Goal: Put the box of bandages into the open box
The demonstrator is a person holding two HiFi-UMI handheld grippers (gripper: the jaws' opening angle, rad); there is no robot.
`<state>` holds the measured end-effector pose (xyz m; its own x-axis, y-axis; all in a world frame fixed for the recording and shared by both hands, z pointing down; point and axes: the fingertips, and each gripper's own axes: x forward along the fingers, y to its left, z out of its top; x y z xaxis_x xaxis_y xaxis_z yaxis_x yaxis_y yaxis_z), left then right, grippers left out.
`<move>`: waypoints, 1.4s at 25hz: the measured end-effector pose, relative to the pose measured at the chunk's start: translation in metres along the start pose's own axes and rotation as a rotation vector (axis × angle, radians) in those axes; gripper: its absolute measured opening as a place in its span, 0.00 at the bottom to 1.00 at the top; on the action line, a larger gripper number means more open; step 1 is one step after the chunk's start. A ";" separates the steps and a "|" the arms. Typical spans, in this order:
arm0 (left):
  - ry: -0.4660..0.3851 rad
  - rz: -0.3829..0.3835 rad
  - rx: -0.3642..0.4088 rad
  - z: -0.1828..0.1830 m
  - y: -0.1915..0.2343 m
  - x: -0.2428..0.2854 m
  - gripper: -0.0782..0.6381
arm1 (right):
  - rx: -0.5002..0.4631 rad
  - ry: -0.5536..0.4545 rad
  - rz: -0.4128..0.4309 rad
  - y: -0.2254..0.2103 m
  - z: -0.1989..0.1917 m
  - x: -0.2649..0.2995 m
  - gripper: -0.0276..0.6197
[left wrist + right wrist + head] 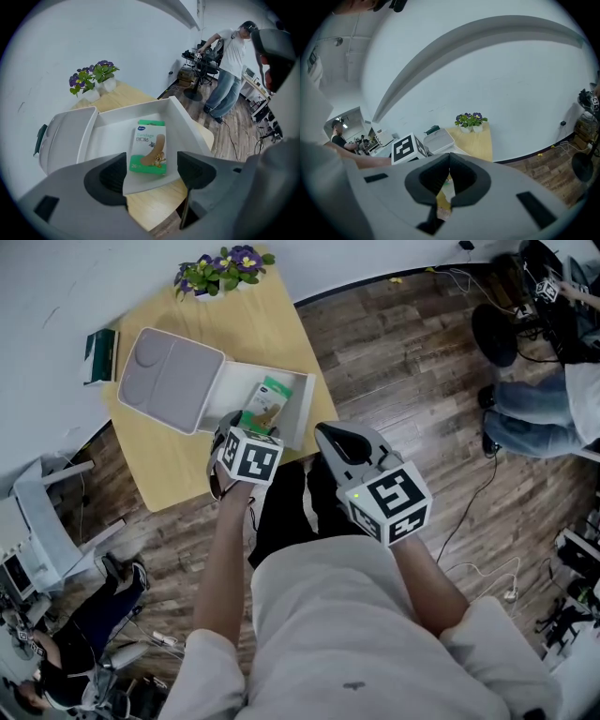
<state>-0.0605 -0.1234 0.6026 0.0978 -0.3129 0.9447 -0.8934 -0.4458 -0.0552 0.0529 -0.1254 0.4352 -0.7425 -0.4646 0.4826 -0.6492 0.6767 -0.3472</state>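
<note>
The green-and-white box of bandages (265, 405) lies flat inside the open white box (298, 409) on the wooden table, with the box's grey-lined lid (169, 379) folded out to the left. In the left gripper view the box of bandages (149, 147) rests on the tray floor (112, 140), just beyond the jaws. My left gripper (236, 427) hovers at the box's near edge, open, with nothing between its jaws (152, 174). My right gripper (342, 442) hangs off the table's near right corner, shut and empty (449, 168).
Two pots of purple flowers (223, 268) stand at the table's far end. A dark green booklet (98, 354) lies by the table's left edge. A seated person (548, 409) and equipment are at the right, a chair (37, 521) at the lower left, cables (483, 568) on the floor.
</note>
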 end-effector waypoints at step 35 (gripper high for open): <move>-0.255 -0.057 0.040 -0.014 0.000 -0.077 0.34 | 0.001 -0.044 -0.134 0.065 -0.012 -0.009 0.05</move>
<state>-0.0740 -0.0876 0.5349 0.2594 -0.4851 0.8351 -0.8657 -0.5001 -0.0216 0.0193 -0.0701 0.4178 -0.6554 -0.5758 0.4887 -0.7434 0.6063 -0.2824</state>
